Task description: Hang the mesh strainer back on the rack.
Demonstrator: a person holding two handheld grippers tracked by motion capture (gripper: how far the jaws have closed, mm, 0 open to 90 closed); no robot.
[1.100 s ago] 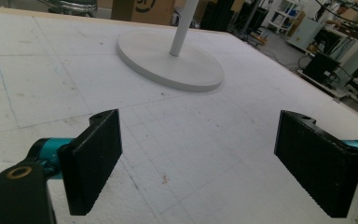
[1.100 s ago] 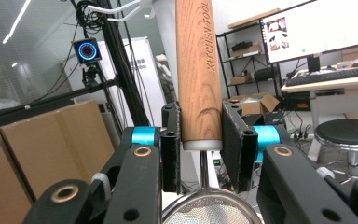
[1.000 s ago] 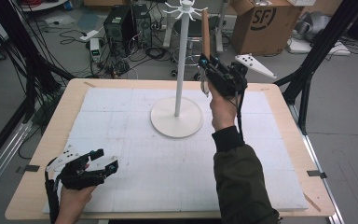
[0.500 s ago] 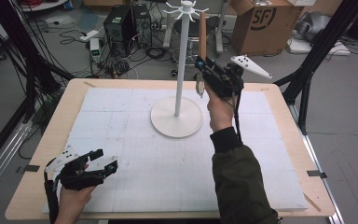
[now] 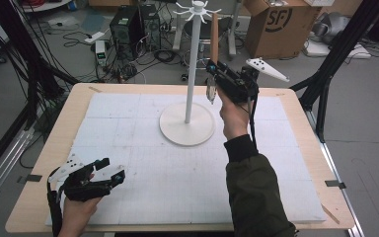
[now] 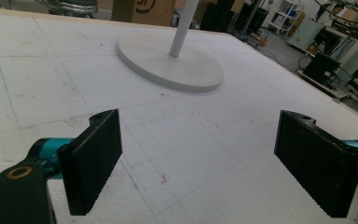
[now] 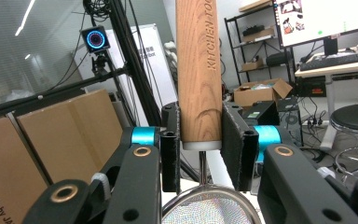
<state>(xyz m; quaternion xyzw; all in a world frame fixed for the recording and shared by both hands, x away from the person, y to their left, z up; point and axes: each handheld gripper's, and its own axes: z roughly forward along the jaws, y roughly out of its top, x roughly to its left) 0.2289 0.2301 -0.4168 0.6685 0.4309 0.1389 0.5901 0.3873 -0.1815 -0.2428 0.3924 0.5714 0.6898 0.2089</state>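
Note:
A white hook stand point(image 5: 191, 64) rises from a round base point(image 5: 187, 123) at the back middle of the foam-covered table. Just right of its pole, my right gripper point(image 5: 212, 69) is shut on the wooden handle point(image 5: 214, 29) of a mesh strainer, held upright with the handle's tip near the top hooks point(image 5: 197, 9). In the right gripper view the pads clamp the handle point(image 7: 198, 70) and the mesh bowl point(image 7: 207, 210) hangs below. My left gripper point(image 5: 111, 170) rests open at the front left, with nothing between its pads point(image 6: 93, 163); the stand's base point(image 6: 168, 56) lies ahead of it.
White foam board point(image 5: 143, 187) covers the wooden table point(image 5: 59, 143). Behind the table stand a cardboard box point(image 5: 276, 24), computer cases and loose cables on the floor. Black frame poles point(image 5: 335, 54) flank the right side.
My right gripper has drifted a little to the left, bringing the strainer handle closer to the stand's pole. The left gripper has stayed in place.

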